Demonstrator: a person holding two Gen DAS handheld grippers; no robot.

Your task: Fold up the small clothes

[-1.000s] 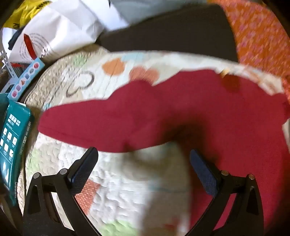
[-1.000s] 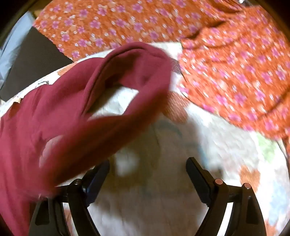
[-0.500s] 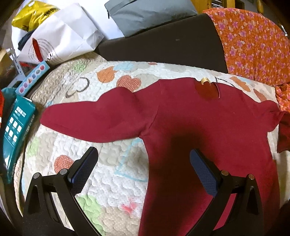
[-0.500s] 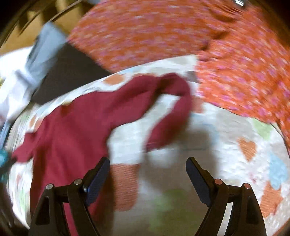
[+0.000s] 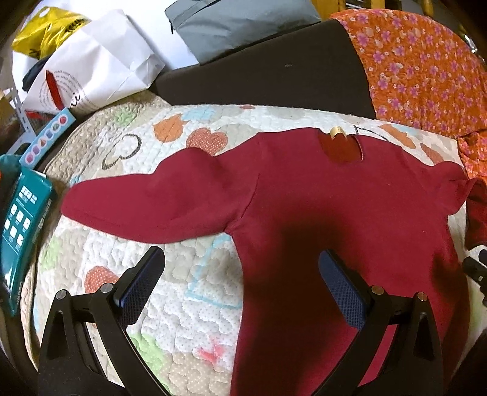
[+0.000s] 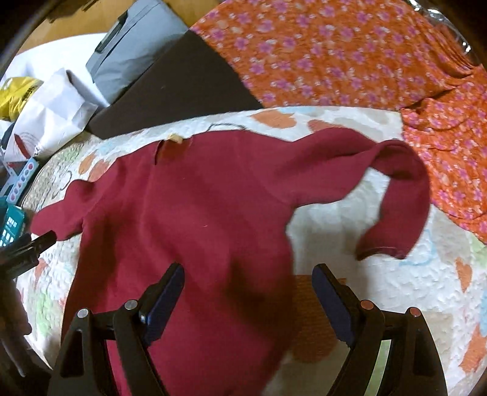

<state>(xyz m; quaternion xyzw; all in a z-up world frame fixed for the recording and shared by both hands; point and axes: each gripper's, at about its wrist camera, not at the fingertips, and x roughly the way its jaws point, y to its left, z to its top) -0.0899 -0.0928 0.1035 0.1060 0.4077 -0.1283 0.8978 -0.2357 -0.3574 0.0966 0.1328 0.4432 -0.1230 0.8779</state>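
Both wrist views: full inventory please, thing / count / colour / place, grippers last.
long-sleeve top: 1, dark red, spread flat on the quilt; right-hand sleeve bent back on itself
quilt: 1, cream with coloured hearts, under the top
floral cloth: orange with pink flowers, count unclear, far right
dark cushion: 1, brown-black, behind the quilt
grey bag: 1, far centre
white paper bag: 1, far left
yellow plastic bag: 1, far left corner
teal box: 1, left edge
blue strip box: 1, left, coloured shapes on it
left gripper: black, jaws open, empty, over the top's left side
right gripper: black, jaws open, empty, over the top's right side
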